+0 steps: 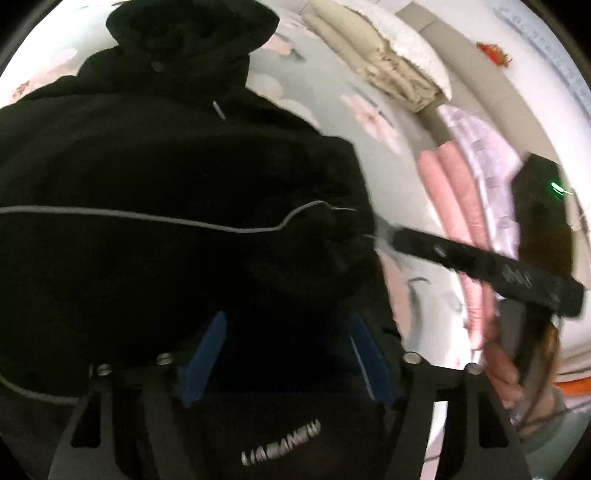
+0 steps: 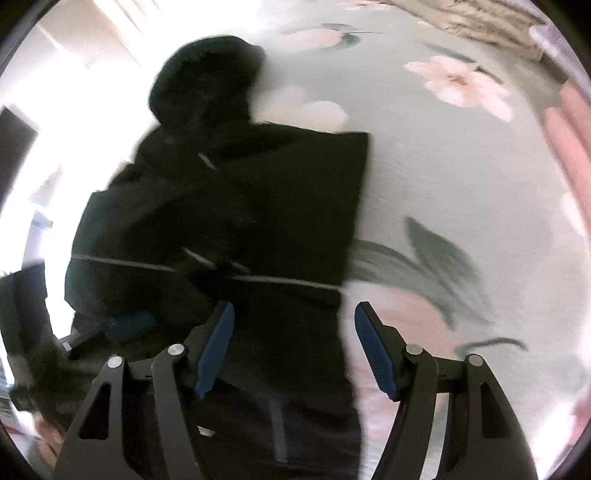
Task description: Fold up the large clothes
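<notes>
— So which way is the black hooded jacket (image 2: 236, 221) lying from the grippers?

— It is stretching straight ahead of both, its long axis running away from them, with the hood (image 1: 192, 33) pointing at the far edge of the bed (image 2: 461, 177) and the hem sitting under the jaws at the near edge.

— Which gripper is sitting closer to the cloth?

— Probably the left gripper (image 1: 286, 354); it is hovering over the middle of the jacket body, jaws standing apart with nothing pinched between the blue pads. The right gripper (image 2: 293, 350) is also gaping and empty, straddling the jacket's right side edge, one pad over black cloth and the other over the bedspread.

— And the surroundings?

— A pale green spread with pink flowers is carrying everything. Beige folded cloth (image 1: 376, 55) and pink folded cloth (image 1: 454, 192) are resting along the bed's right edge, well apart from the jacket. Bright light is washing out the room beyond the left edge.
</notes>
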`<state>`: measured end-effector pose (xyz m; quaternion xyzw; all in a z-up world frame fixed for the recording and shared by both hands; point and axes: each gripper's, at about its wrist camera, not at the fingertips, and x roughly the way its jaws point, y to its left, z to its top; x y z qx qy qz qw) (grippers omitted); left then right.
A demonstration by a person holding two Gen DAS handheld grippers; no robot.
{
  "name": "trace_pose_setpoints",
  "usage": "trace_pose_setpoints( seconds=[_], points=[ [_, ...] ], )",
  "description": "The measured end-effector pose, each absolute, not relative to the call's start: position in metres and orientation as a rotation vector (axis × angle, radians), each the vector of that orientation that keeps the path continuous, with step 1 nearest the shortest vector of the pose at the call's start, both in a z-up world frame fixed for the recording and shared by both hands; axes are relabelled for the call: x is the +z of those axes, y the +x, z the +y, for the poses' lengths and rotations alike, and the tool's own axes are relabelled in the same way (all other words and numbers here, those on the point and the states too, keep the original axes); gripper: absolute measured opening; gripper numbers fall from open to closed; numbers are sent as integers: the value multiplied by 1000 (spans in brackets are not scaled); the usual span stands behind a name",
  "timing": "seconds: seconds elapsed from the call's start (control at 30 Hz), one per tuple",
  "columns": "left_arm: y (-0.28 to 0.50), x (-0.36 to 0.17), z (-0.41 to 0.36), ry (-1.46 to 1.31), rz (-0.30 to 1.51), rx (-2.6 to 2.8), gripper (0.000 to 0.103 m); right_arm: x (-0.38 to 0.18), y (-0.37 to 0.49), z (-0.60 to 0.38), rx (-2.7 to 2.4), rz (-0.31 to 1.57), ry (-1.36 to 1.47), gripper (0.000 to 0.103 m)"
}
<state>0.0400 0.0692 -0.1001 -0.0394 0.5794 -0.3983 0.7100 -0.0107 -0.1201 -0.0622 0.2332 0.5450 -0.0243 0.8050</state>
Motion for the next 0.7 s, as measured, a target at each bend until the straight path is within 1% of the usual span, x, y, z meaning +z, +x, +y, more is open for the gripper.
trace_pose_setpoints(
  seconds=[0.07, 0.1, 0.13, 0.23, 0.27, 0.3, 0.33, 0.37, 0.47, 0.57, 0.6, 0.7],
  points=[
    [36, -93, 82, -68, 1287, -869, 75, -63, -1, -115, 16, 1152, 589, 76],
    [31, -91, 89, -57, 1285, -855, 75, -64, 2, -113, 28, 1148, 616, 80],
    [32, -86, 96, -52, 1285, -837, 75, -67, 6, -112, 24, 1145, 637, 81],
    [38, -77, 127, -75, 1271, -785, 75, -86, 20, -108, -7, 1166, 673, 82],
    [41, -76, 138, -85, 1265, -767, 75, -93, 24, -106, -12, 1189, 682, 79],
    [44, -74, 145, -90, 1259, -750, 75, -98, 27, -104, -5, 1201, 690, 58],
    [49, -72, 153, -93, 1248, -730, 75, -100, 30, -100, 21, 1204, 703, 43],
    [53, -67, 162, -95, 1227, -708, 75, -96, 31, -95, 26, 1207, 684, 33],
    [78, -49, 192, -99, 1143, -617, 75, -59, 21, -90, -22, 1128, 571, 30],
    [111, -55, 213, -79, 1115, -523, 75, -33, 2, -100, -112, 1075, 508, 30],
    [122, -62, 215, -60, 1116, -487, 75, -35, -1, -105, -130, 1087, 512, 30],
    [153, -103, 235, -15, 1172, -407, 75, -77, 1, -113, -207, 1195, 528, 30]
  ],
)
